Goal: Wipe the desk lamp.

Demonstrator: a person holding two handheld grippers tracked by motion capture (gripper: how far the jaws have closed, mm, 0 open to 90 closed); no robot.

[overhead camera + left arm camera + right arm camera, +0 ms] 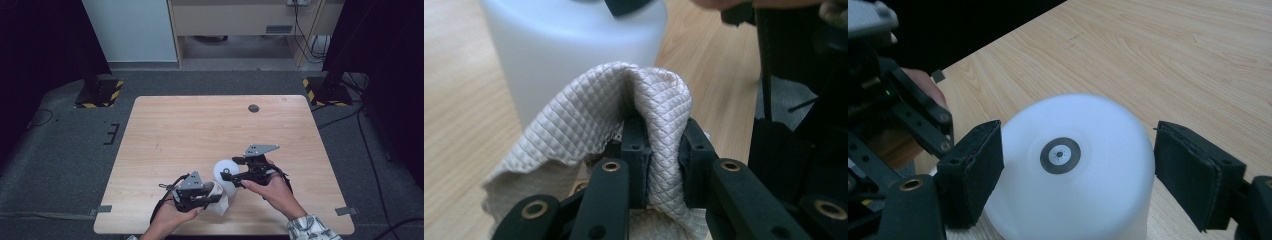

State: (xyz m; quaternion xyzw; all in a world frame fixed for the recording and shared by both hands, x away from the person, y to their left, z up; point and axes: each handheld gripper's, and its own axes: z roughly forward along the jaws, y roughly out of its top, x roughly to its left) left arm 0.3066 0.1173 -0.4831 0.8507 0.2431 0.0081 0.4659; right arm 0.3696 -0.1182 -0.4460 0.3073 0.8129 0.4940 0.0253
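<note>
1. The left gripper (pixel 659 155) is clamped on a fold of beige quilted cloth (pixel 574 135); the fabric bulges up over the jaws and drapes down to the table on one side
2. The right gripper (pixel 1075 170) has its jaws apart, one pad on either side of the white cup (pixel 1073 165), which stands upside down; the left pad looks to be touching or just beside the wall, the right pad stands off it with a gap
3. In the high view the two grippers sit close together near the front edge of the wooden table (pixel 200 125), with the cup between them and the cloth bunched just beside it
4. The step looks like steadying the cup so the cloth can wipe it. To do it well, I would close the right jaws evenly about the wall, firmly enough to stop it turning but not to flex it, then press the cloth against the side
5. The cup is translucent white plastic, smooth, with a flat base facing up that carries a small dark ring mark (pixel 1060 155) at its centre; it appears light and likely to slide on the wood
</note>
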